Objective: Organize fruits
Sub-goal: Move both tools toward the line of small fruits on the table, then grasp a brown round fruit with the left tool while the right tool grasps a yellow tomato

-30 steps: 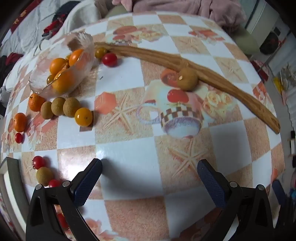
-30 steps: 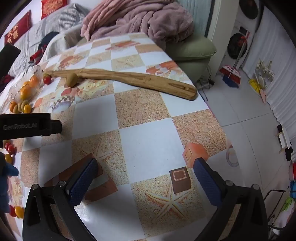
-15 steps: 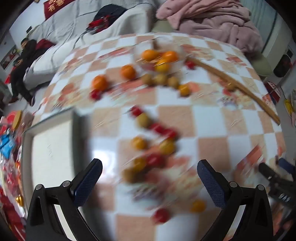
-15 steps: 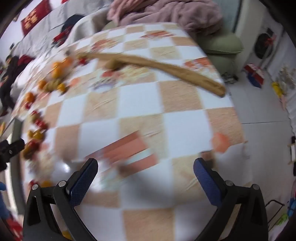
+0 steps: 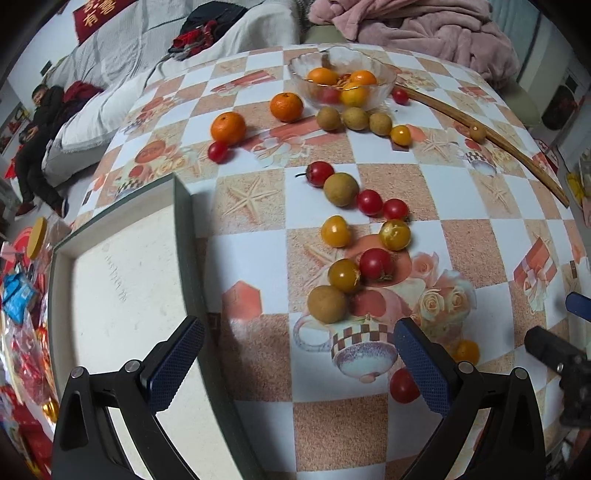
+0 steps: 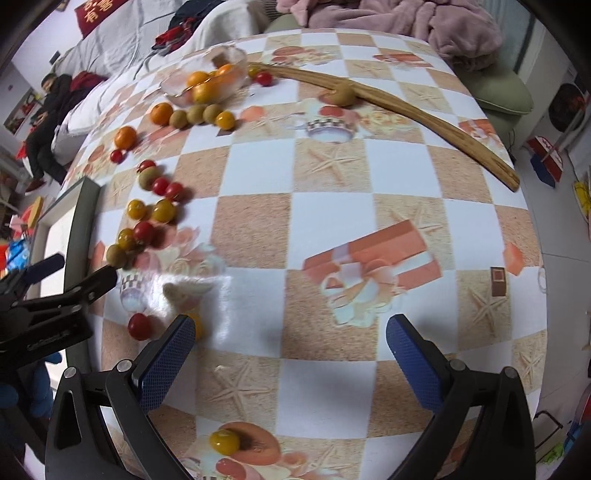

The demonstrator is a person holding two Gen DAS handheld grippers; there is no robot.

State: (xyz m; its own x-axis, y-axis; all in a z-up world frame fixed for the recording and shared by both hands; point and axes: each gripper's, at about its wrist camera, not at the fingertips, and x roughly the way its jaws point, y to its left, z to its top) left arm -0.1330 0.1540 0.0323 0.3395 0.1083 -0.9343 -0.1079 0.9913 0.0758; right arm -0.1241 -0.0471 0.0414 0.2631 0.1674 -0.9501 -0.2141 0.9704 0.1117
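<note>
Blue textured pads spread wide on the left gripper, gripping nothing, poised above the glossy checked tablecloth before a round brown longan. Right gripper gapes wide too, empty. Smooth red and yellow cherry tomatoes lie scattered; oranges sit in the glass bowl; white tray lies left.

You are in a lived-in home, in a room that serves for sitting and sleeping. At the top of the frame a pink blanket is heaped on a green cushion, and at the upper left a person sits beside grey striped bedding. In front of you the table wears a checked oilcloth printed with starfish, teapots and roses, with a glass bowl of fruit on it.
</note>
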